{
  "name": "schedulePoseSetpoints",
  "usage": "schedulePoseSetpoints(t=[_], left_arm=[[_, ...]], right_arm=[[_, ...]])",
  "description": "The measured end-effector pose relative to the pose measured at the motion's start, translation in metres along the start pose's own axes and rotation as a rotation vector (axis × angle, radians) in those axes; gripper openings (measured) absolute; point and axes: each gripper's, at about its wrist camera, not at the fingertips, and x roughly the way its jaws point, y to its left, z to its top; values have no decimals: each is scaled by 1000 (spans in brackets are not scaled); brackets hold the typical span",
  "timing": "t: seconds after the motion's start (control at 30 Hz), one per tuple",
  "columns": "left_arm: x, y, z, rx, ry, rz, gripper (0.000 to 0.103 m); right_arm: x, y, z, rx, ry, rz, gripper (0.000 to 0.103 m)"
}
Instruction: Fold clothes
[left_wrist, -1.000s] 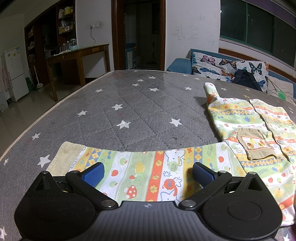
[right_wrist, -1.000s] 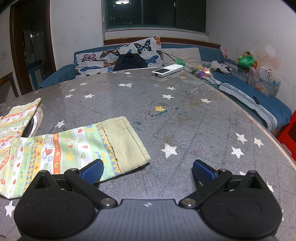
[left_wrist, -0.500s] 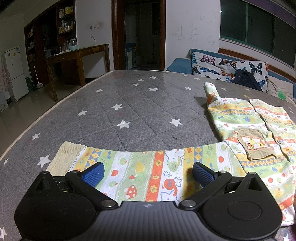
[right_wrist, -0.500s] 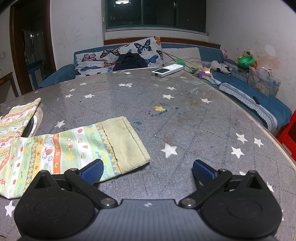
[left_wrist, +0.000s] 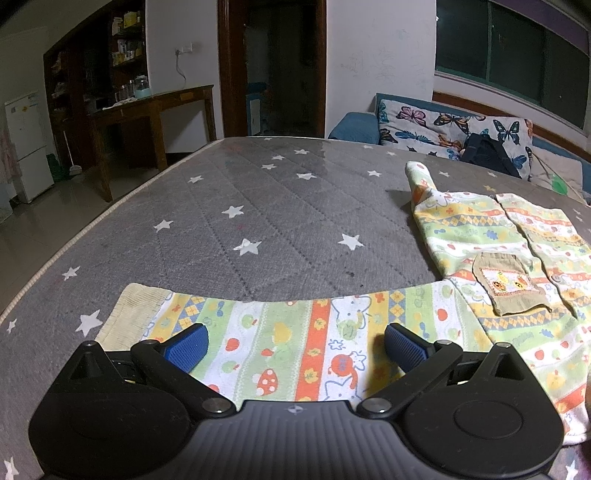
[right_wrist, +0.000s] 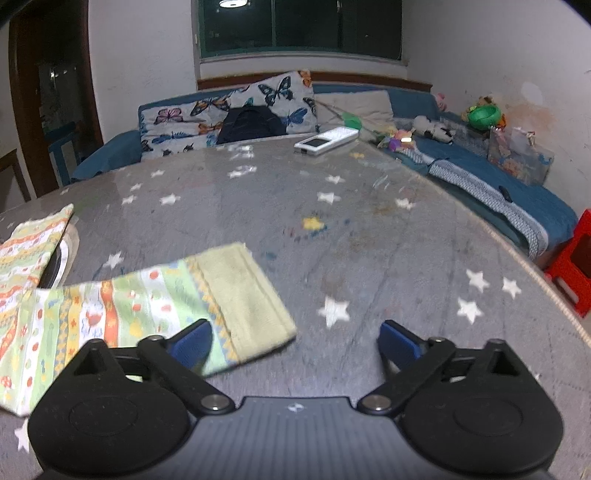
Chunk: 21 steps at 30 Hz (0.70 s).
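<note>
A child's patterned shirt (left_wrist: 491, 236) with green, orange and yellow bands lies flat on the grey star-print table (left_wrist: 258, 206). Its left sleeve (left_wrist: 280, 339) with a pale ribbed cuff (left_wrist: 133, 317) stretches across in front of my left gripper (left_wrist: 295, 347), which is open just above it. A tan chest pocket (left_wrist: 509, 284) shows on the body. In the right wrist view the right sleeve (right_wrist: 122, 306) ends in a pale green cuff (right_wrist: 243, 295). My right gripper (right_wrist: 295, 343) is open, its left finger over the cuff's near edge.
A white remote-like device (right_wrist: 327, 140) lies at the table's far edge. A blue sofa with butterfly cushions (right_wrist: 229, 114) and a dark bag (right_wrist: 251, 123) stands behind. Toys and a box (right_wrist: 517, 155) sit on the right bench. A red stool (right_wrist: 570, 262) stands right. The table edge runs along the left (left_wrist: 74, 240).
The left view is unchanged. The right wrist view has blurred and shifted: the right gripper has started to move, and the cuff now sits slightly lower and nearer its left finger.
</note>
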Motion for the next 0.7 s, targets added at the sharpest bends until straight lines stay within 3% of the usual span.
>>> schedulePoseSetpoints(t=[0.27, 0.47, 0.63, 0.67, 0.7], left_arm=[[2, 14, 2, -12, 14, 17, 103], [2, 30, 4, -44, 18, 62, 103], [-4, 24, 2, -13, 8, 106, 103], [-5, 21, 2, 1, 1, 119, 103], [-6, 18, 1, 13, -5, 129, 103]], right_arm=[[14, 7, 11, -4, 24, 3, 86], [11, 4, 14, 17, 26, 26, 61], [8, 7, 14, -6, 11, 29, 68], [7, 7, 13, -9, 6, 28, 82], [6, 8, 12, -9, 0, 30, 89]])
